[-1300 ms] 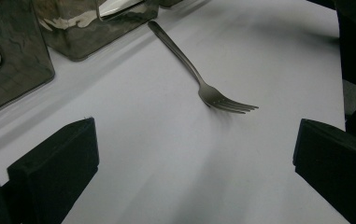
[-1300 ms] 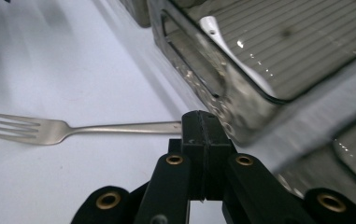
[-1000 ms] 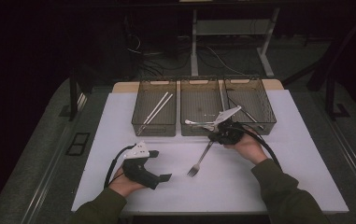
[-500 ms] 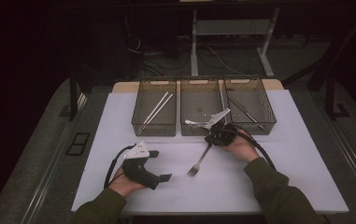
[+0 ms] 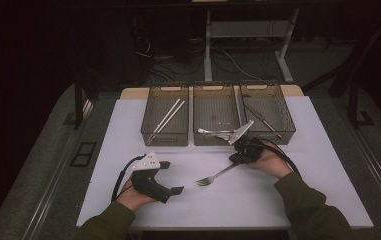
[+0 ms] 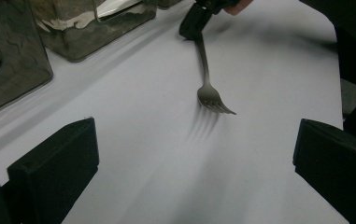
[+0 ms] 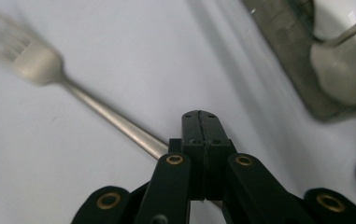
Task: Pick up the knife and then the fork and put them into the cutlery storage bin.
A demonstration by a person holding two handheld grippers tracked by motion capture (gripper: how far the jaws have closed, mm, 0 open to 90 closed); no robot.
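So there's a big white table (image 5: 128,125), and along its 12 o'clock edge sit three mesh bins in a row: the left bin (image 5: 165,116) has chopsticks (image 5: 168,119) in it, the middle bin (image 5: 216,115) holds a spoon (image 5: 214,131), and the right bin (image 5: 268,112) has something thin and dark I can't make out. The left gripper (image 5: 170,177) rests around 7 o'clock on the table, jaws spread wide with nothing between them. The right gripper (image 5: 234,160) sits just right of center, clamped tight on the handle of the fork (image 5: 217,176), whose tines point toward 8 o'clock, mid-table, right in front of the middle bin.
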